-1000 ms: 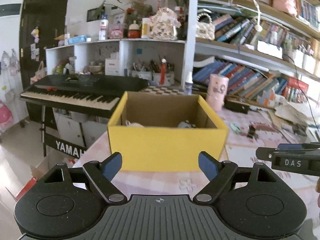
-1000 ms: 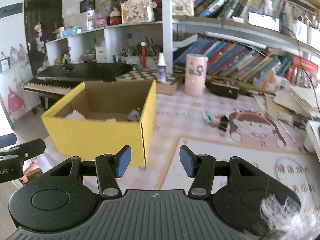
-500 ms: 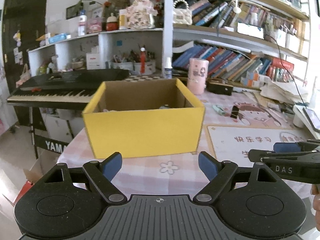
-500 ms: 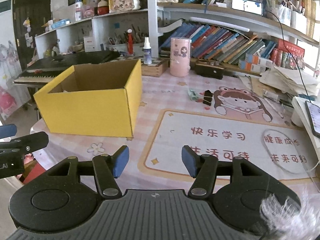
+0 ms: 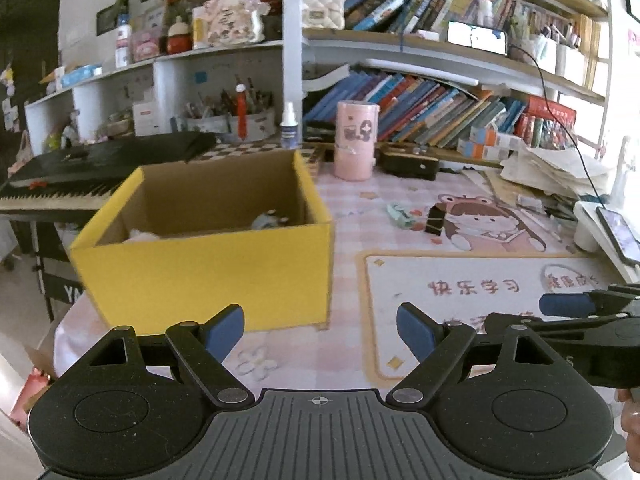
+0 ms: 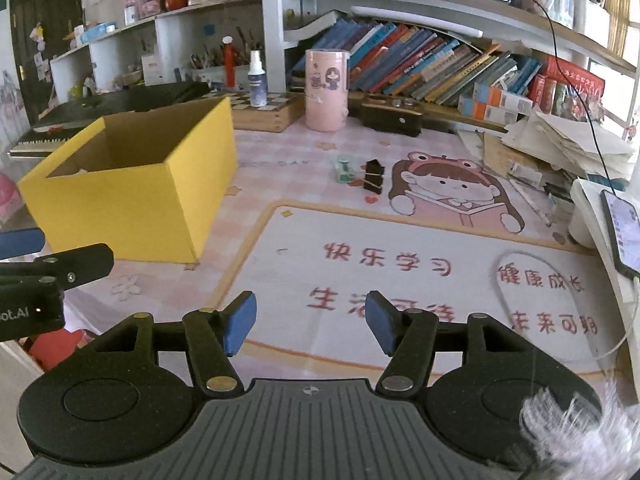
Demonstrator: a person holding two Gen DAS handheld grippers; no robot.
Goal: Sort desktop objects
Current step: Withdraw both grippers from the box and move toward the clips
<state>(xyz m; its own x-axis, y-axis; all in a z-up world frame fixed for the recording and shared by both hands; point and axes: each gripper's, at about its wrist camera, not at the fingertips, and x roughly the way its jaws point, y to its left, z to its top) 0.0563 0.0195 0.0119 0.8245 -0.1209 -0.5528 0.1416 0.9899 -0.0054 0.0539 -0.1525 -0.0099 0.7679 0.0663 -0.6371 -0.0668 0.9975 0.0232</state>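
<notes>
1. The left tool (image 5: pixel 320 330) is released, its blue pads wide apart with nothing between them; it hangs over the near edge of the desk (image 5: pixel 304 344).
2. The right tool (image 6: pixel 310 322) is also empty, and its jaws are opening at this moment; below it lies the printed desk mat (image 6: pixel 400 280).
3. In the left wrist view the right tool comes in from the lower right of the frame.
4. The yellow cardboard box (image 5: pixel 208 272) stands on the left side of the desk, open at the top, with some small objects in it.
5. Above the middle of the right wrist view, a green eraser-like object (image 6: pixel 344 170) and a black binder clip (image 6: pixel 374 176) lie just beside each other, well apart from the box.
6. A pink cylindrical holder (image 6: pixel 326 90) stands upright behind them, near the bookshelf (image 6: pixel 420 64).
</notes>
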